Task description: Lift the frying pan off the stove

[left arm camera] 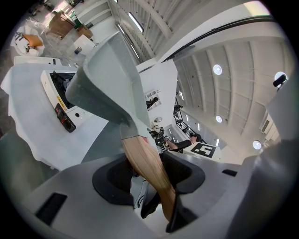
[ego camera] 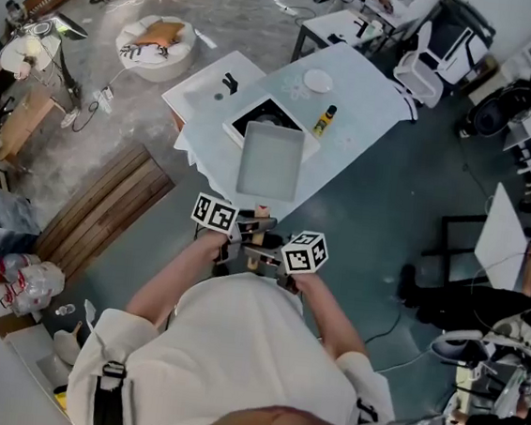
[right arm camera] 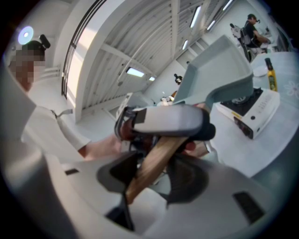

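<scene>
- Person in a pale shirt [ego camera: 233,345] stands at the near edge of the table [ego camera: 371,105], which is draped in a white cloth, with one tool in each hand.
- Frying pan [ego camera: 271,160]: square, grey, deep-sided, with a wooden handle [left arm camera: 148,168]. It is in the air, clear of the stove [ego camera: 253,113]. From above it overlaps the stove's near edge and the front of the table.
- In the left gripper view the pan tilts, its body rising away from the handle, and the stove's black top shows beyond its lower edge.
- Left tongs [left arm camera: 152,179]: clenched across the wooden handle, a dark pad pressing each side of the wood.
- Right tongs [right arm camera: 154,175]: also clenched on the handle, which runs slantwise between the pads.
- The left tongs grip nearer the pan body and the right tongs nearer the handle's free end. The two tools sit just beside each other, coming in from opposite sides.
- The marker cubes on both tools face up, close in front of the person's chest.
- The stove is a white box with a black cooking surface, resting on the table.
- Beyond the stove are a yellow bottle [ego camera: 324,119] with a dark cap, standing upright, and a white plate [ego camera: 318,80] further back. Both are apart from the pan.
- A small black object [ego camera: 229,83] sits on the table's far left part; I cannot tell what it is.
</scene>
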Available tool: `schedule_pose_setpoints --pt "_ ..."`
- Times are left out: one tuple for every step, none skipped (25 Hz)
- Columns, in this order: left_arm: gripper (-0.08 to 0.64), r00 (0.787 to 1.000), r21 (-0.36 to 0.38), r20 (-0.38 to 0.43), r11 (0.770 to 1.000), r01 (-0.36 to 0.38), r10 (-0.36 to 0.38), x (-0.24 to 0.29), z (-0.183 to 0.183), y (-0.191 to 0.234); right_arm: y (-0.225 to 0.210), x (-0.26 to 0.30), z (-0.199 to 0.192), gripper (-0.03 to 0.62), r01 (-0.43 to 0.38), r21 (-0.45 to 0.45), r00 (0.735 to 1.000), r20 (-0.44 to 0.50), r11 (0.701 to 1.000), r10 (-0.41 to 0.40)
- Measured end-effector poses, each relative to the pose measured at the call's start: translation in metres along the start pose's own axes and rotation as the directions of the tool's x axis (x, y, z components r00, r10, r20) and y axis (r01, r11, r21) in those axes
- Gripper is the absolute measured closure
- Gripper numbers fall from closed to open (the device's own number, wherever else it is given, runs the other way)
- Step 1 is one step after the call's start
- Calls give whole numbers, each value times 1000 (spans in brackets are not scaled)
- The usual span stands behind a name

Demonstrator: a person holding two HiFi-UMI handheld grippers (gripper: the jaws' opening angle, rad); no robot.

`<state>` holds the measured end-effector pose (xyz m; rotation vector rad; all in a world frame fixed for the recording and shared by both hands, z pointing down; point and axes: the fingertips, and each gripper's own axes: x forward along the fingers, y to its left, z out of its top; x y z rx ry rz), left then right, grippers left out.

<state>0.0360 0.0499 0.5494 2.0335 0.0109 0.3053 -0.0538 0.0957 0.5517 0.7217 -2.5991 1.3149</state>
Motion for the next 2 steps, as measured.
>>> schedule_pose_setpoints --pt "344 1000 -1 0 1000 0 0 0 0 0 0 0 0 380 0 0 1000 -1 1000 0" --pt "344 1000 -1 1 1000 -1 1 0 0 0 0 0 1 380 0 -1 1000 -2 1000 0"
